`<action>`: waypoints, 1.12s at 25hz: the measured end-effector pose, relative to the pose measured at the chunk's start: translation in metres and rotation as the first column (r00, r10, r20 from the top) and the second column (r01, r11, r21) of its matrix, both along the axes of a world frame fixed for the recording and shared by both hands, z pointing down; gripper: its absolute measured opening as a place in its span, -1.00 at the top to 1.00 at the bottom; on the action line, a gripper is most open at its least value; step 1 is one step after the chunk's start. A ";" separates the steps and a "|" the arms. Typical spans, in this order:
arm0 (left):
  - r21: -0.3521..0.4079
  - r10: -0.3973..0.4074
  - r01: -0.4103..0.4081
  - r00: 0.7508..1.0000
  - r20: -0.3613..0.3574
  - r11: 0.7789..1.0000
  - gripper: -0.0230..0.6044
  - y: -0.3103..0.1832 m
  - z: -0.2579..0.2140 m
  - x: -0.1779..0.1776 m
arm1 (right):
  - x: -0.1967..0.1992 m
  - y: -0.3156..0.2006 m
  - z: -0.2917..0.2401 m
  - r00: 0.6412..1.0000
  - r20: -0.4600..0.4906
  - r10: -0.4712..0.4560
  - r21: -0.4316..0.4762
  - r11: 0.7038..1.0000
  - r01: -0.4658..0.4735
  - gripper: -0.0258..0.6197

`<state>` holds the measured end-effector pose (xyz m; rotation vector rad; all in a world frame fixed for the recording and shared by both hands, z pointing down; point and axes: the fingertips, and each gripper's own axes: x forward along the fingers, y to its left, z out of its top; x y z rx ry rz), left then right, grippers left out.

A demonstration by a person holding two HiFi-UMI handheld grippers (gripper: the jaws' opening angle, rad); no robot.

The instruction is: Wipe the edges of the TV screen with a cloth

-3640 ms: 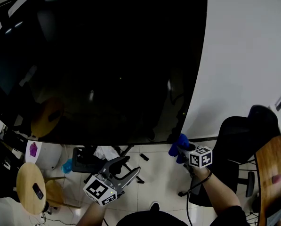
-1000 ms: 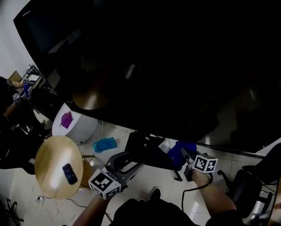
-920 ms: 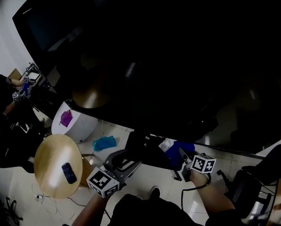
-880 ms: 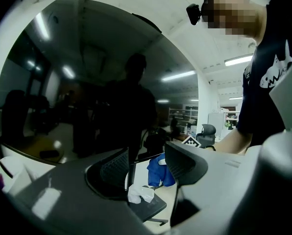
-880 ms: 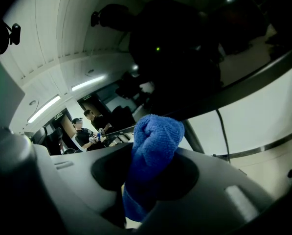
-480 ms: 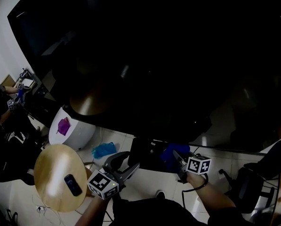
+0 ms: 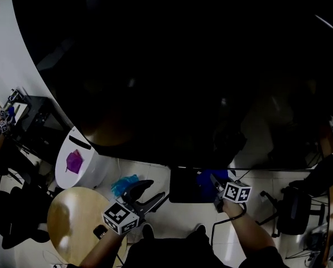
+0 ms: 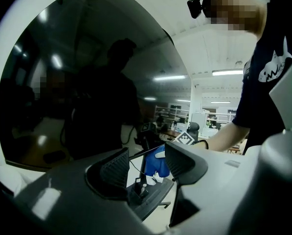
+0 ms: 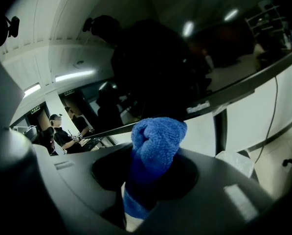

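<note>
The large black TV screen [image 7: 183, 66] fills most of the head view, with its lower edge running just above both grippers. My right gripper [image 7: 215, 184] is shut on a bunched blue cloth [image 7: 207, 177], which sits just under that lower edge; whether it touches I cannot tell. In the right gripper view the cloth [image 9: 155, 146] sticks up between the jaws, in front of the bottom bezel [image 9: 204, 104]. My left gripper [image 7: 146, 193] is lower left, open and empty. In its own view the left gripper [image 8: 148, 164] frames the cloth [image 8: 160, 165] far beyond it.
A black stand base [image 7: 183, 187] lies on the floor under the cloth. A round wooden table [image 7: 71, 225] with a phone [image 7: 99, 231], a white bin [image 7: 71, 163] and a light blue object [image 7: 124, 183] stand at lower left. An office chair [image 7: 294, 211] stands at right.
Both grippers have travelled leftward along the TV's lower edge, away from its right corner, to above the stand base. The cloth stays clamped in the right gripper; the left stays open.
</note>
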<state>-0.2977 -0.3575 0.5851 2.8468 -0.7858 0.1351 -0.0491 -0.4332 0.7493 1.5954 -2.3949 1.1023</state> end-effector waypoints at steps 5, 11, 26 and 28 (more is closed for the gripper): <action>-0.002 -0.015 0.015 1.000 0.019 1.000 0.24 -0.014 0.002 -0.037 | -0.051 -0.010 -0.002 0.999 0.032 -0.006 0.002 1.000 0.006 0.51; -0.044 -0.052 0.050 0.998 -0.029 0.998 0.24 -0.024 0.017 -0.064 | -0.100 -0.021 -0.001 0.998 0.043 -0.035 -0.024 0.999 0.036 0.51; -0.058 -0.089 0.090 0.996 0.026 0.994 0.24 -0.035 0.044 -0.153 | -0.238 -0.044 0.000 0.991 0.089 -0.104 -0.030 0.994 0.107 0.51; -0.050 -0.099 0.100 0.995 0.035 0.994 0.24 -0.037 0.047 -0.166 | -0.257 -0.048 0.000 0.989 0.095 -0.113 -0.035 0.993 0.116 0.51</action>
